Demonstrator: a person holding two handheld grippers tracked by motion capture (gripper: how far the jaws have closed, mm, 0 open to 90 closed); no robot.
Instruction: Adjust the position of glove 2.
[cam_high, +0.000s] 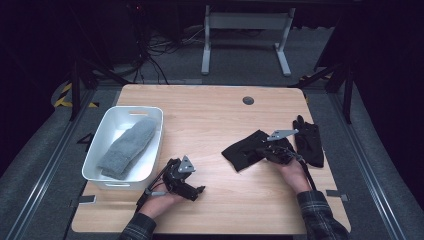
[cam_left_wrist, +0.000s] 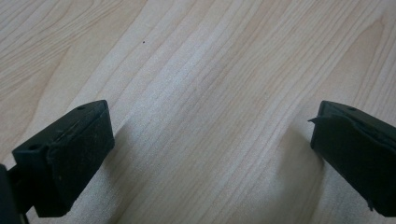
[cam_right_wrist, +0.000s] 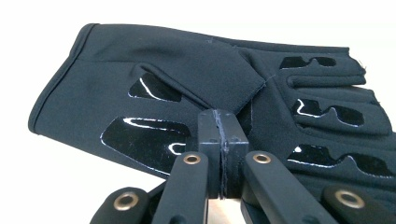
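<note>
Right gripper (cam_right_wrist: 219, 135) is clamping the black glove (cam_right_wrist: 187, 88) at table centre-right while our left gripper (cam_high: 182, 182) is resting wide apart beside the white bin (cam_high: 105, 135); we are judging a firm, high lift is keeping its fingers from dragging.

Open wood across the middle and far part of the table (cam_high: 210, 107).
White bin (cam_high: 150, 150) with grey sock (cam_high: 127, 147) blocking the left edge; black glove (cam_high: 245, 150) and second glove (cam_high: 310, 142) crowding the right side.
</note>
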